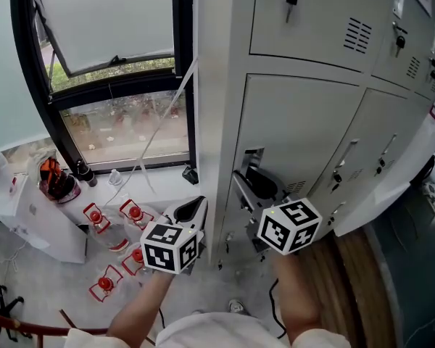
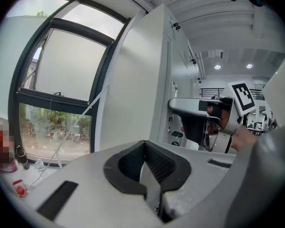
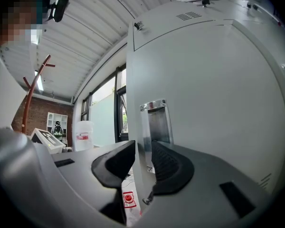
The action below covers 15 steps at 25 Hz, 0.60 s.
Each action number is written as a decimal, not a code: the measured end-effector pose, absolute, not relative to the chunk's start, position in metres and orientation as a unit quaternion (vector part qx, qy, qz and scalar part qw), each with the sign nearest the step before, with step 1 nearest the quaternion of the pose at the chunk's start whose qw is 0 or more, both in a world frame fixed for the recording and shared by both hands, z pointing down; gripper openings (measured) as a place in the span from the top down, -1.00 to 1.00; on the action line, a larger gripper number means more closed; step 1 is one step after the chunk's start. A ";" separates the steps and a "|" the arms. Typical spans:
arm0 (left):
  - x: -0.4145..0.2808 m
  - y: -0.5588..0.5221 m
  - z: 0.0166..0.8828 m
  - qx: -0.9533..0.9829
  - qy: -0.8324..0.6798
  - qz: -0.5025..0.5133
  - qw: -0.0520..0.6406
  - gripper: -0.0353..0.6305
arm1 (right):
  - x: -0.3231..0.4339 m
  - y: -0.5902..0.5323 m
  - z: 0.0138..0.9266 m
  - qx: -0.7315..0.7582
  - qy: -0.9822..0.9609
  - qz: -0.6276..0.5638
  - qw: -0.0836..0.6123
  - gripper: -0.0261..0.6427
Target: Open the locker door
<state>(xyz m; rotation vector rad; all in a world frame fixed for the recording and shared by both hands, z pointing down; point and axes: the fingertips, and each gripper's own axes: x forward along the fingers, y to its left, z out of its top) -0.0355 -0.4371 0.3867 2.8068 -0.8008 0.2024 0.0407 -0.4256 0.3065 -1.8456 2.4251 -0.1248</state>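
**Head view.** Bank of white metal lockers, keys in the upper locks. The lower white locker door (image 1: 297,129) stands at the bank's left end, with a recessed chrome pull (image 1: 254,156) near its left edge. The right gripper (image 1: 257,185) has its black jaws at that edge, just under the pull. The left gripper (image 1: 195,204) hangs apart from it, left of the locker's side panel, over a pale floor. Several clear bottles with red caps (image 1: 96,216) lie on that floor below a black-framed window (image 1: 116,85).

**Left gripper view.** The left gripper (image 2: 143,143) has its jaws together, tips meeting, nothing between them. Ahead is the locker's plain white side panel (image 2: 133,80), with the window to its left.

**Right gripper view.** The right gripper (image 3: 143,148) straddles the free edge of the locker door (image 3: 218,89). The jaws stand narrow, one pad on each face of the edge, and the white sheet fills the gap between them. The chrome pull (image 3: 156,122) sits just beyond the pads. One red-capped bottle (image 3: 128,199) shows low between the jaws, on the floor.
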 end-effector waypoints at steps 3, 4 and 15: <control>-0.034 -0.436 0.388 0.955 -0.267 0.070 0.108 0.88 | 0.039 -0.417 0.306 -0.604 0.795 -0.028 0.041 0.61; -0.032 -0.434 0.388 0.956 -0.263 0.070 0.107 0.88 | 0.038 -0.414 0.307 -0.607 0.794 -0.023 0.034 0.61; -0.016 -0.406 0.394 0.967 -0.217 0.078 0.107 0.88 | 0.032 -0.372 0.308 -0.632 0.775 -0.002 0.018 0.54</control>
